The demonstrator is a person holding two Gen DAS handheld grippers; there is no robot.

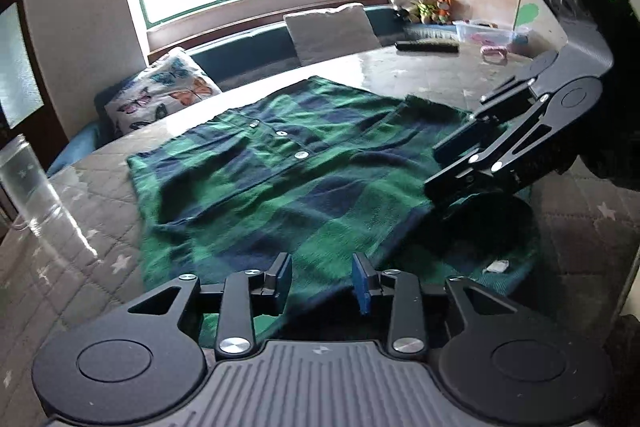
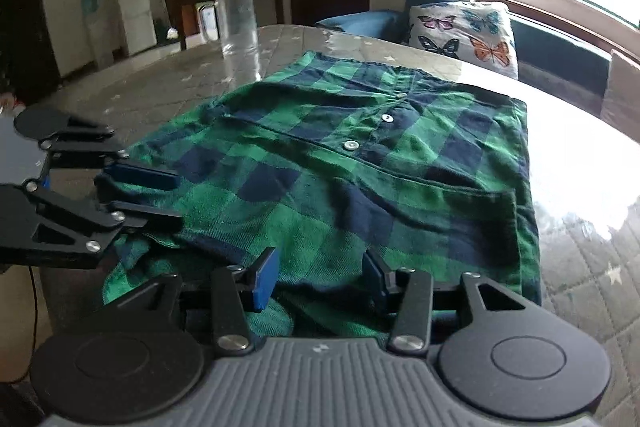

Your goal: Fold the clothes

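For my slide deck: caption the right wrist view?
Both grippers, jaws open, poised over a green plaid shirt lying buttoned on the table.

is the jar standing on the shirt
No, the jar stands upright on the table just beyond the shirt's edge.

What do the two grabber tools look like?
Both match. The left tool and the right tool are black, with flat jointed bars, silver rivets, two big round discs and a ribbed grey plate bearing a tiny mark. Their fingertips carry blue pads. No cables or sleeves show.
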